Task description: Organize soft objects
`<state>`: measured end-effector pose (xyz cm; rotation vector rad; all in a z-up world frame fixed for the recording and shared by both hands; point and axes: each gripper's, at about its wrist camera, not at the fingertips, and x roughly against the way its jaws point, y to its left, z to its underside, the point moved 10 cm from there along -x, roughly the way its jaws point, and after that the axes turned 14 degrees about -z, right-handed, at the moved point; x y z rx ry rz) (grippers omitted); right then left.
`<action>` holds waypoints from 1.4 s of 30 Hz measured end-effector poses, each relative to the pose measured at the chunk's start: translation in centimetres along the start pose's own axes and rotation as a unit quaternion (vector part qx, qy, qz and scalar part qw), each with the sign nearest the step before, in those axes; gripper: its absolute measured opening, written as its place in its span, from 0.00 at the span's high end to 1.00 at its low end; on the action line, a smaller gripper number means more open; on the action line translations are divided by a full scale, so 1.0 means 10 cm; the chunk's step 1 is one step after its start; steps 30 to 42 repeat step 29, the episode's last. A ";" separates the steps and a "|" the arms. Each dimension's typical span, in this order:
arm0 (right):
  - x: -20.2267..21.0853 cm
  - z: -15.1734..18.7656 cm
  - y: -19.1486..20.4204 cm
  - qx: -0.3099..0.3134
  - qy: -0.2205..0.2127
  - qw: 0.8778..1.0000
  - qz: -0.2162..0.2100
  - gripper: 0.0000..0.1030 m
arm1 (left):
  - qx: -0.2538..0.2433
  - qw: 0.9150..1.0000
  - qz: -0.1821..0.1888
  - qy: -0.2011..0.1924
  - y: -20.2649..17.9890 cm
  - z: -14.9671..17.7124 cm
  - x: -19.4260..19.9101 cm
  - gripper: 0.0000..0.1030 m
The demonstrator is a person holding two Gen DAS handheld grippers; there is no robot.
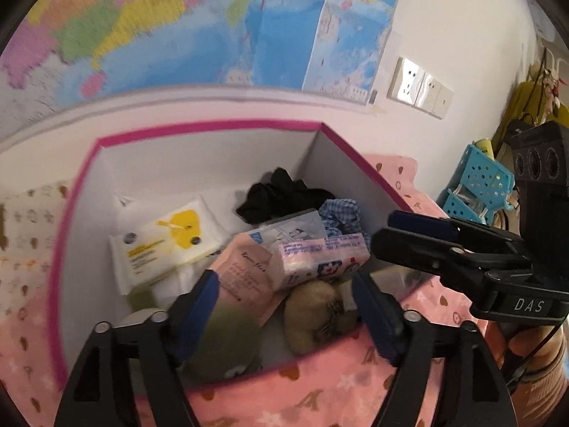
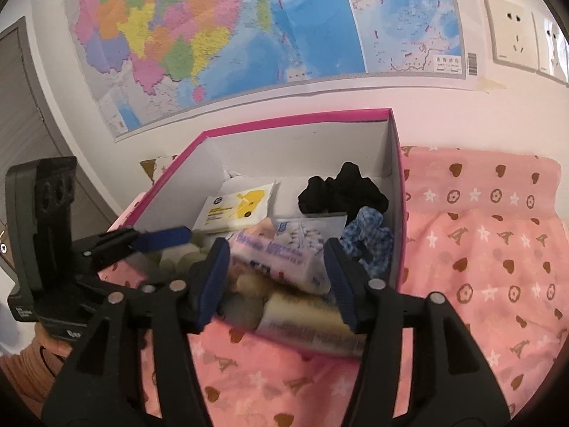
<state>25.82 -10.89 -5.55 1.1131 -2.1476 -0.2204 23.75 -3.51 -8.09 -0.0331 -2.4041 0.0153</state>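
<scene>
We hold both tongs, left (image 1: 284, 306) and right (image 2: 275, 277), spread wide and empty over the pink-rimmed box (image 2: 298, 119); the tissue pack (image 2: 274, 259) lies inside at six o'clock, just beyond them.

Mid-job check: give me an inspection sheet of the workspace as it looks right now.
Surface: pink patterned blanket, bare around the box.
Job's things: pink-rimmed cardboard box holds a yellow-and-white wipes pack, black scrunchie, blue gingham scrunchie, pink-white tissue pack and a beige plush toy.
Clutter: blue plastic baskets beside the bed.
Grippers: left gripper open; right gripper open; both over the box's near end, nothing gripped.
Cables: nothing seen.
Surroundings: wall map, white wall sockets.
</scene>
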 end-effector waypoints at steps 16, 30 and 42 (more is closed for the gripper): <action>0.24 0.81 0.42 0.061 -0.006 0.996 0.070 0.05 | 0.045 0.995 -0.077 -0.052 0.36 0.58 0.72 0.00; 0.24 1.09 0.57 0.045 0.003 0.997 0.064 0.05 | 0.059 0.991 -0.114 -0.037 0.39 0.88 0.80 0.00; 0.24 1.09 0.57 0.045 0.003 0.997 0.064 0.05 | 0.059 0.991 -0.114 -0.037 0.39 0.88 0.80 0.00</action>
